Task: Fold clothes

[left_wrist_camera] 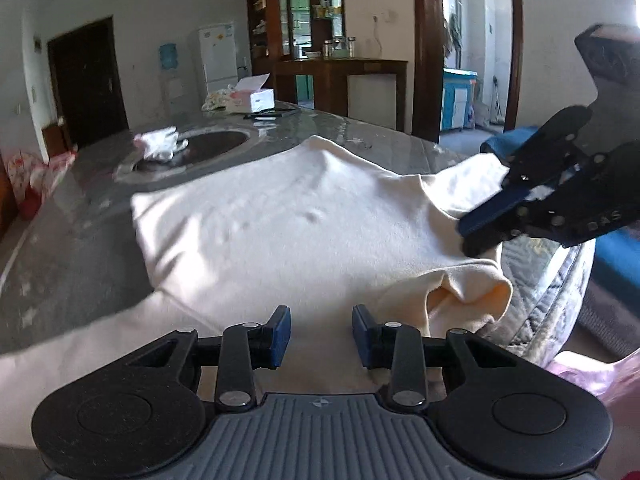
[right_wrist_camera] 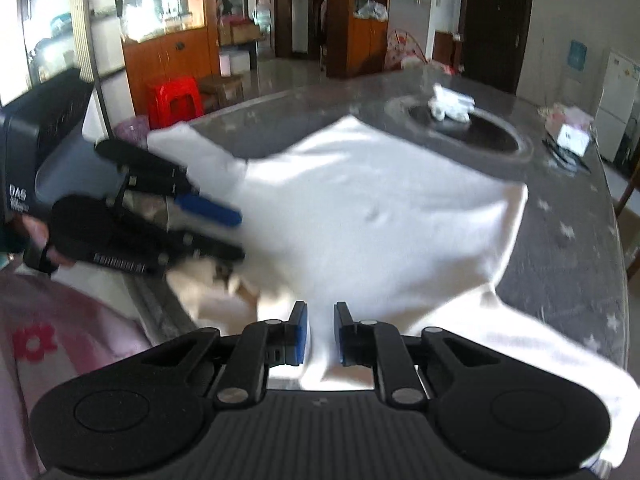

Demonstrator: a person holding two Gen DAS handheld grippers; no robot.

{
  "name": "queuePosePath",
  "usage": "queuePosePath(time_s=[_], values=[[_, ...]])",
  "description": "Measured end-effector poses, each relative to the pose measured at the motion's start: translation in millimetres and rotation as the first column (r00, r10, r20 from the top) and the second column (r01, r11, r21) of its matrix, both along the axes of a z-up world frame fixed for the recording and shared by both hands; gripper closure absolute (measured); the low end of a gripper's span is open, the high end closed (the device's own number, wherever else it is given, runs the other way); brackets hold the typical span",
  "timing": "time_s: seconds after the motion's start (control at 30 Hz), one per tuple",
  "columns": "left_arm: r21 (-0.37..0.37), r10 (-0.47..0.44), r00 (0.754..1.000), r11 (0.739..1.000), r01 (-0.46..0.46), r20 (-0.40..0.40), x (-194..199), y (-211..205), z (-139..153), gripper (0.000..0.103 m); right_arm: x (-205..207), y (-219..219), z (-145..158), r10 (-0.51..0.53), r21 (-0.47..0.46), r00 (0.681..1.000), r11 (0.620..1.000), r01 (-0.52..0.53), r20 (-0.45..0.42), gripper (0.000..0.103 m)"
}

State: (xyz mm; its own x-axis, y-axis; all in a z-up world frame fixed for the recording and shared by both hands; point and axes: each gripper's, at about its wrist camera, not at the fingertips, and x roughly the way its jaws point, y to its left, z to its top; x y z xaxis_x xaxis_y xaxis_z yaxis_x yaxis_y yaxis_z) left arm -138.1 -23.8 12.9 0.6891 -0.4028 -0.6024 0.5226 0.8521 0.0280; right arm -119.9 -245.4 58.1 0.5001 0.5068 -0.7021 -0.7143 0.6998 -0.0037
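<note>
The cream shirt point(left_wrist_camera: 280, 216) lies spread on the grey star-patterned desk point(left_wrist_camera: 72, 248), and the folding looks to be only at its beginning: the body is mostly flat and open, one corner reaches toward the dark round inset point(left_wrist_camera: 208, 146) in the desk's middle, and no neat folded edge shows anywhere. One sleeve point(left_wrist_camera: 452, 300) is bunched and doubled over at the desk edge nearest the person, which I judge to be either a first fold-in or plain slack; the pictures do not settle which. What is left, then, is nearly all of it: both sides to bring in, then the length to halve. The left tongs point(left_wrist_camera: 321, 338) hover low over the near part of the shirt, partly open with a clear gap, and nothing shows between the blue pads point(left_wrist_camera: 284, 332); the cloth lies under them, not in them. In the right wrist view those same tongs reach in over the shirt's side edge, blurred. The right tongs point(right_wrist_camera: 321, 334) are nearly closed, with a narrow strip of shirt rising between the pads and filling the gap, so I judge that they pinch the hem, though the contact itself is too washed out to be sure. Beyond the shirt, a crumpled white cloth point(left_wrist_camera: 160, 144) rests on the dark inset, and a tissue box point(left_wrist_camera: 256, 98) stands further back on the desk, both well apart from the shirt.
</note>
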Motion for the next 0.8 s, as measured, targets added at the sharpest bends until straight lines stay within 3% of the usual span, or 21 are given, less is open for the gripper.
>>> queuePosePath(time_s=[0.2,0.4,0.53,0.6,0.8], values=[[-0.078,0.036,0.997,0.996,-0.041,-0.068,8.8,23.4,13.2,0.065,12.5,23.2,-18.9,0.044,0.022,0.998,0.999,-0.043,-0.037,0.089],[-0.211,0.134,0.985,0.965,-0.155,-0.109,57.2,41.8,31.8,0.064,10.2,25.7,-24.5,0.053,0.017,0.998,0.998,-0.053,-0.044,0.086],[-0.217,0.194,0.971,0.951,-0.221,-0.140,86.5,43.9,21.6,0.064,8.2,24.3,-24.8,0.064,0.018,0.997,0.998,-0.064,-0.048,0.085],[-0.177,0.239,0.957,0.947,-0.267,-0.161,93.4,47.0,12.6,0.064,8.2,23.8,-24.8,0.070,0.019,0.996,0.997,-0.069,-0.052,0.085],[-0.167,0.274,0.947,0.939,-0.301,-0.167,87.8,64.7,7.7,0.066,11.1,22.9,-24.8,0.080,0.020,0.995,0.997,-0.079,-0.060,0.085]])
